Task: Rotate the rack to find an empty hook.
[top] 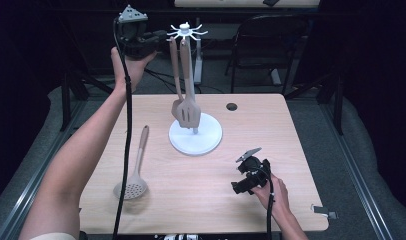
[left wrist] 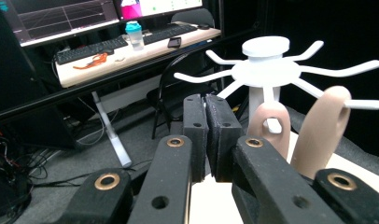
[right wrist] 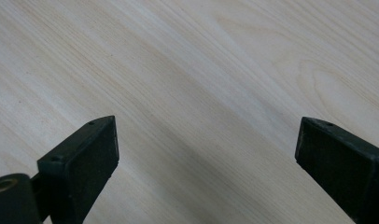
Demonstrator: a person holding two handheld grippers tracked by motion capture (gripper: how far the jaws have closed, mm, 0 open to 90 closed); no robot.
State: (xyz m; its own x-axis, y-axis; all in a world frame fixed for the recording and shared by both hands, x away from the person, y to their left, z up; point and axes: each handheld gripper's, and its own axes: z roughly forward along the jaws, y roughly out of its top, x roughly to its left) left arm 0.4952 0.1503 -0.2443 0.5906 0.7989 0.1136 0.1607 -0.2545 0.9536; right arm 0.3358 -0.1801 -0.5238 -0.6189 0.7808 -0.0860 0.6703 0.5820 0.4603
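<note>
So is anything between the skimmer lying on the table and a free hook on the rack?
Nothing visible. The skimmer lies alone on the table, left of the rack; the two hung utensils occupy front hooks, others stay free.

We see a black folding chair (top: 263,45) behind the wooden surface (top: 291,150), and a desk (left wrist: 131,53) with monitors (left wrist: 61,16) beyond it.

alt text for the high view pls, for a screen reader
A white utensil stand with radial hooks sits on a light wood table, two tan spatulas hanging from it. The left gripper, held up beside the hooks, has its fingers shut with nothing between them. A tan perforated skimmer lies at front left; the right gripper rests open at front right.
</note>
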